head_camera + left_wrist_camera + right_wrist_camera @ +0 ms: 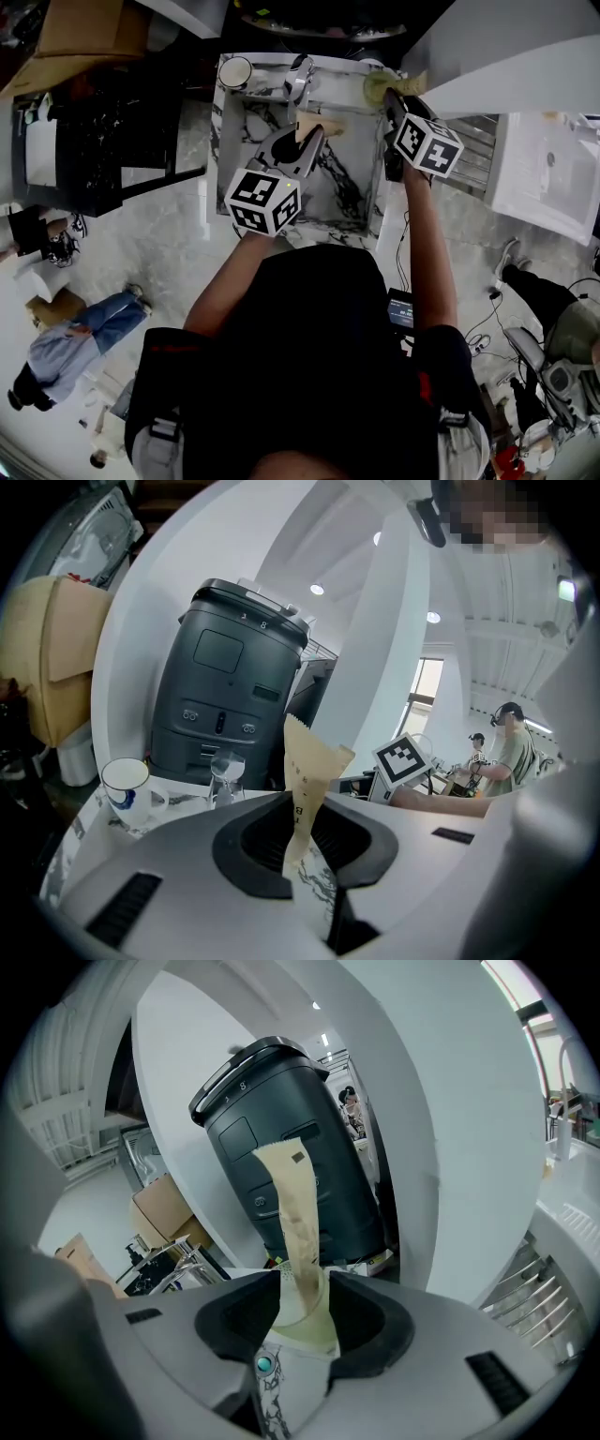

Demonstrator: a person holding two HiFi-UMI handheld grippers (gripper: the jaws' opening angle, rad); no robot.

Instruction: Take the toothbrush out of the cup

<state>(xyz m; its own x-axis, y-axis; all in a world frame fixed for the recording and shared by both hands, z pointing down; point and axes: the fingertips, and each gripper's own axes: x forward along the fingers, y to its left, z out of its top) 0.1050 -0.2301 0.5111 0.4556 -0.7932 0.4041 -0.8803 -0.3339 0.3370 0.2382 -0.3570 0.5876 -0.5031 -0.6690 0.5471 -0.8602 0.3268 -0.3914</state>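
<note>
My left gripper (pixel 305 141) is shut on a tan paper-wrapped toothbrush (pixel 309 780), which stands upright between its jaws (pixel 319 125) over the marble counter (pixel 347 187). At the counter's far right corner sits a pale yellow-green cup (pixel 378 86) with a second tan wrapped toothbrush (pixel 412 84) leaning out of it. My right gripper (pixel 389 103) is at that cup. In the right gripper view the cup (pixel 305 1321) sits between the wide-spread jaws of the gripper (pixel 300 1335), and the wrapped toothbrush (pixel 295 1213) rises from it. The pads do not visibly press on the cup.
A white mug with blue marks (pixel 127 785) stands at the counter's far left (pixel 234 72), next to a small glass piece (pixel 225 775). A tall dark grey machine (pixel 234 696) stands behind the counter. Other people are on the floor around.
</note>
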